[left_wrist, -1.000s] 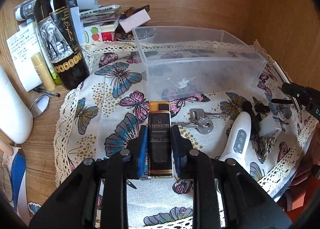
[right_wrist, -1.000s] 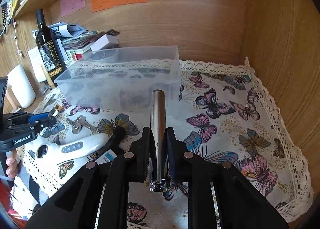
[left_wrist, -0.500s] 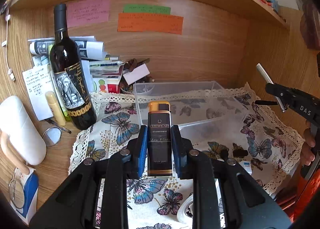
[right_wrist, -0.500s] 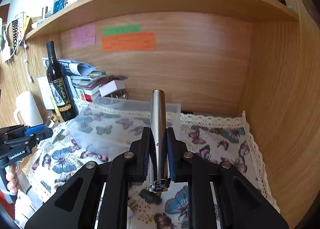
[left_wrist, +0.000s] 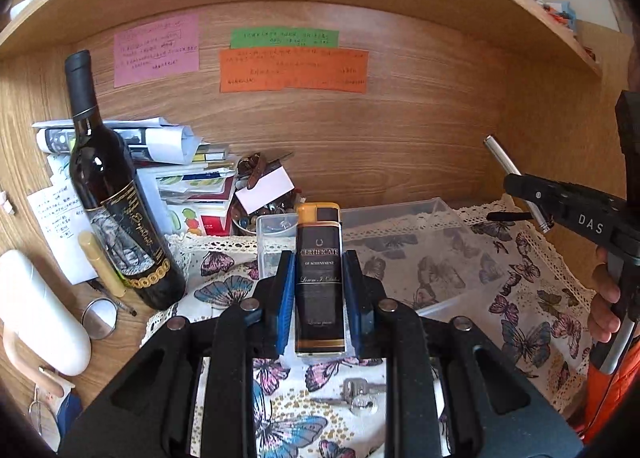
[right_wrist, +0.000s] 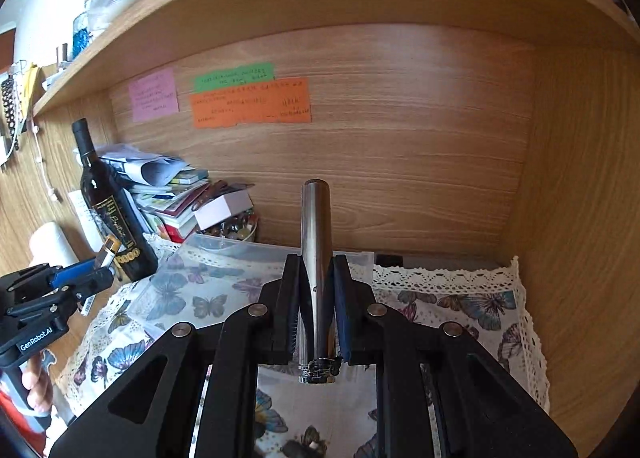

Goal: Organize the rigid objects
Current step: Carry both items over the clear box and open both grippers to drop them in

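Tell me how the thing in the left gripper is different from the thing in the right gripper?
The lighter in the left gripper is flat, boxy and black with an orange top and printed words. The metal tube in the right gripper is round, thin, plain silver and has a ring at its near end. Both are hard, point forward, and are pinched between shut jaws above the butterfly cloth.

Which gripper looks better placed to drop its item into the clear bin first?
Probably the left. The left gripper holds the lighter right at the clear bin's near corner. The right gripper, holding the metal tube, looks farther back.
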